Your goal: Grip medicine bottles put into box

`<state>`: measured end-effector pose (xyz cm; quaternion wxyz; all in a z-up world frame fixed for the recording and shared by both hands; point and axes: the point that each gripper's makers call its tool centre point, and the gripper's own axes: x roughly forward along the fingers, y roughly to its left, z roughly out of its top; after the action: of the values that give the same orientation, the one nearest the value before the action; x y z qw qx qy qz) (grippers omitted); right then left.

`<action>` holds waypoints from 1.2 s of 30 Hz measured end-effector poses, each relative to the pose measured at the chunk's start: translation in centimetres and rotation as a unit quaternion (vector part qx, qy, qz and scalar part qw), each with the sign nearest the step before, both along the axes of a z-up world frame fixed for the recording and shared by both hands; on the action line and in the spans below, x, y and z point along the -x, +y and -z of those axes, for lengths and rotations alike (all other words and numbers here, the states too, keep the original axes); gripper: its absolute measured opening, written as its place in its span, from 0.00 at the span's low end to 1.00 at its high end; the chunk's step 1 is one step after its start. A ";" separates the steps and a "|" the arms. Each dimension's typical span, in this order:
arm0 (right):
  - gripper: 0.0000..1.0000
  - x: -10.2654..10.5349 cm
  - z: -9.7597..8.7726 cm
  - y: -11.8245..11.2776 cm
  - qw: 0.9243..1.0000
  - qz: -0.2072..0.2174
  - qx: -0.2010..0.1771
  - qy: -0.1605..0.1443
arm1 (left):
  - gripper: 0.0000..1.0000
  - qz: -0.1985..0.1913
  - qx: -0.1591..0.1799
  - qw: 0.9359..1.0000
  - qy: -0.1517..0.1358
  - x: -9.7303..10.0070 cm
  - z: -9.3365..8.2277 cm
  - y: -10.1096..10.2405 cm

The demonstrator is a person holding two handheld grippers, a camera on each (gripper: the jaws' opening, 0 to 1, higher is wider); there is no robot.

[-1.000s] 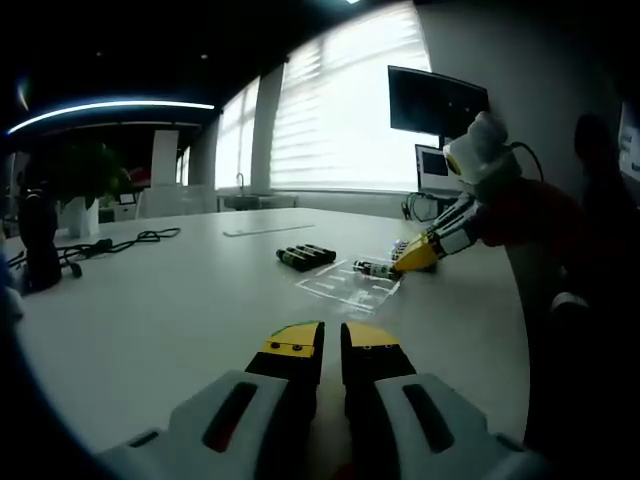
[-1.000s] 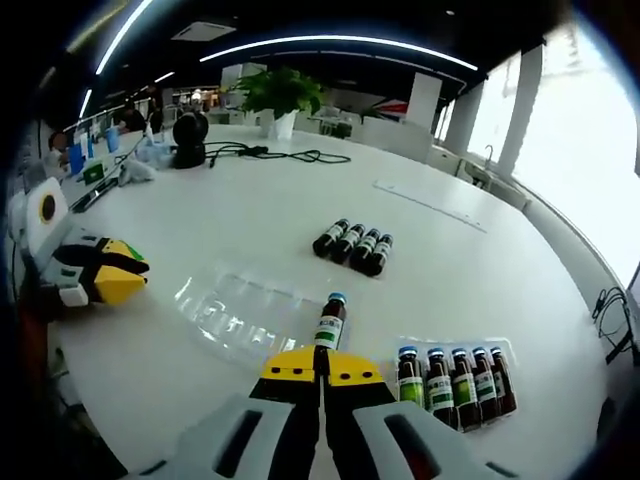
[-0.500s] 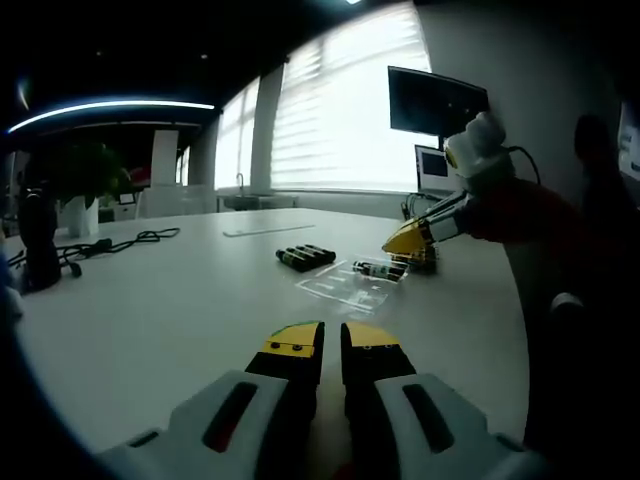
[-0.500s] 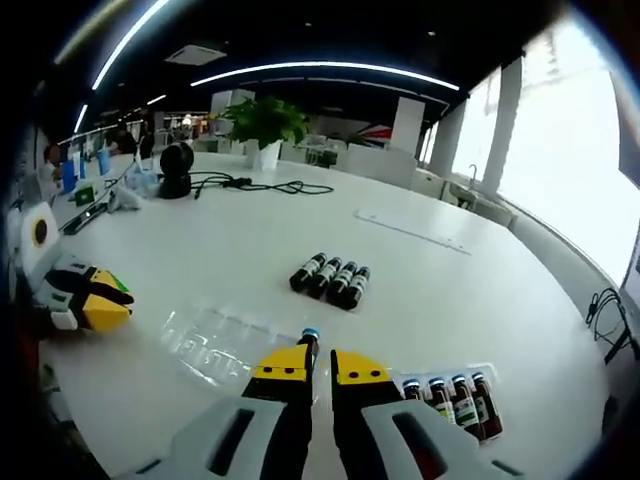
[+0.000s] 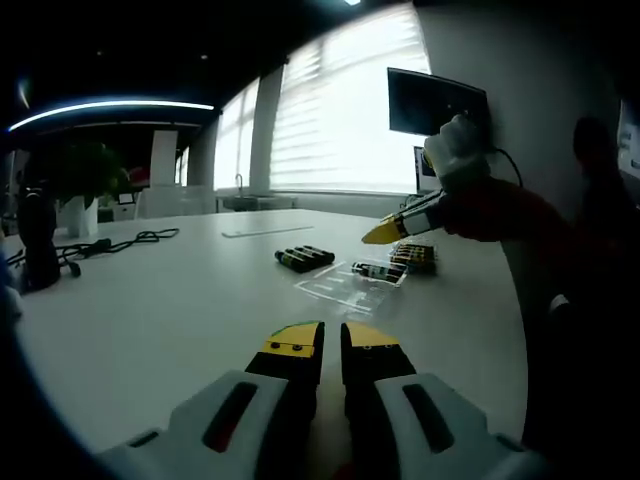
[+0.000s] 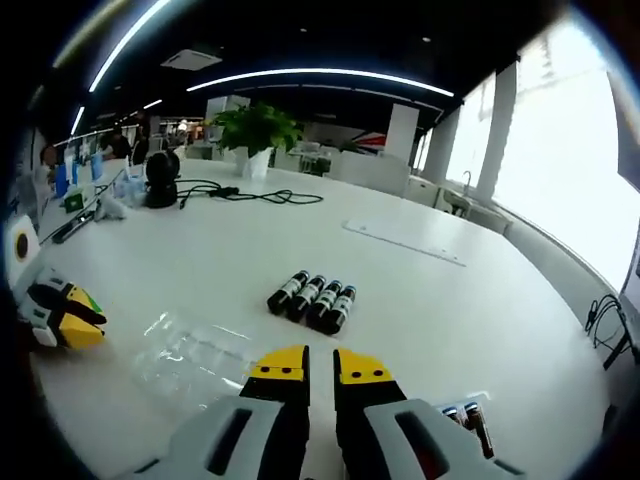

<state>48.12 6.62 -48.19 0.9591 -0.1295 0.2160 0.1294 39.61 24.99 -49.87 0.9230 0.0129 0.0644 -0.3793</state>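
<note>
Left tool [image 5: 331,340] is seen low centre in the left gripper view, jaws nearly together w/ a thin gap, nothing between them, resting near the worktop [image 5: 150,310]. Right tool [image 6: 320,365] is seen bottom centre of its own view, jaws narrow, empty; in the left gripper view it hangs right of centre, above the tray.

Four loose bottles [image 6: 310,298] lie side by side, touching, at mid-frame in the right gripper view, just beyond the right tool's tips. A clear plastic tray [image 6: 190,350] lies lower left of them; in the left gripper view one bottle [image 5: 375,270] is seen lying in it. A filled box of bottles [image 6: 465,418] is glimpsed at lower right.

Bottles are judged small, light, rigid, prob. glass w/ smooth labelled sides, so slippery and liable to roll or crack if dropped. Best taken across the body at mid-length, an end bottle of the row first; jaws must be widened beforehand.
</note>
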 end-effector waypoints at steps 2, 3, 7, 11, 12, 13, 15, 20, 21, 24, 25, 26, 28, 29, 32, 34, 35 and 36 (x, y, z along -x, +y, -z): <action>0.06 -0.4 -0.1 -0.1 1.000 0.000 0.003 -0.003 | 0.02 0.000 0.000 1.000 0.000 0.0 0.0 0.0; 0.07 -0.8 -0.2 -0.2 1.000 -0.001 0.004 -0.004 | 0.02 0.000 -0.001 1.000 0.000 0.0 0.0 0.0; 0.08 -1.7 -0.1 -0.3 1.000 -0.002 0.011 -0.004 | 0.02 -0.001 -0.001 1.000 0.000 0.0 0.0 0.0; 0.08 -3.2 -0.4 -0.3 1.000 -0.003 0.011 -0.006 | 0.02 0.000 -0.002 1.000 0.001 0.0 0.1 0.0; 0.08 -3.5 -0.4 -0.3 1.000 -0.004 0.009 -0.006 | 0.02 0.000 -0.002 1.000 0.001 0.0 0.0 0.0; 0.08 -3.9 -0.4 -0.2 1.000 -0.005 0.008 -0.004 | 0.02 0.000 -0.002 1.000 0.001 0.0 0.0 0.0; 0.08 -4.6 -0.4 -0.1 1.000 -0.008 0.004 -0.001 | 0.02 0.000 -0.001 1.000 0.001 0.0 0.0 0.0; 0.08 -5.6 0.7 0.1 1.000 -0.010 0.001 0.014 | 0.02 0.000 0.003 1.000 0.002 0.0 0.0 0.0; 0.08 -5.7 0.8 0.1 1.000 -0.010 0.002 0.016 | 0.02 0.000 0.003 1.000 0.002 0.0 0.0 0.1; 0.08 -6.3 1.3 0.0 1.000 -0.010 0.003 0.022 | 0.03 0.001 0.004 1.000 0.003 0.0 0.0 0.0; 0.08 -6.5 1.5 0.0 1.000 -0.008 0.003 0.024 | 0.03 0.001 0.004 1.000 0.003 0.0 0.0 0.0; 0.08 -6.7 1.6 -0.1 1.000 -0.007 0.003 0.026 | 0.03 0.001 0.004 1.000 0.003 0.0 0.0 0.0; 0.08 -7.1 1.7 -0.2 1.000 -0.004 0.004 0.027 | 0.04 0.002 0.004 1.000 0.003 0.0 0.0 0.0; 0.08 -7.3 1.7 -0.3 1.000 -0.002 0.004 0.029 | 0.04 0.002 0.005 1.000 0.003 0.0 0.0 0.0; 0.08 -7.8 2.1 -0.3 0.999 -0.002 0.007 0.034 | 0.04 0.001 0.007 1.000 0.004 0.0 -0.1 0.0; 0.08 -8.1 2.3 -0.3 0.999 -0.001 0.006 0.040 | 0.04 0.001 0.007 1.000 0.004 0.0 0.0 0.1; 0.07 -8.2 2.5 -0.3 0.999 0.001 0.004 0.042 | 0.04 0.001 0.007 1.000 0.004 0.0 -0.1 0.1; 0.07 -8.3 2.7 -0.2 0.999 0.002 0.002 0.045 | 0.04 0.001 0.007 1.000 0.004 0.0 -0.1 0.1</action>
<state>56.42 6.38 -50.85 0.9483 -0.1252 0.2594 0.1329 39.65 25.04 -49.81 0.9223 0.0051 0.0652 -0.3810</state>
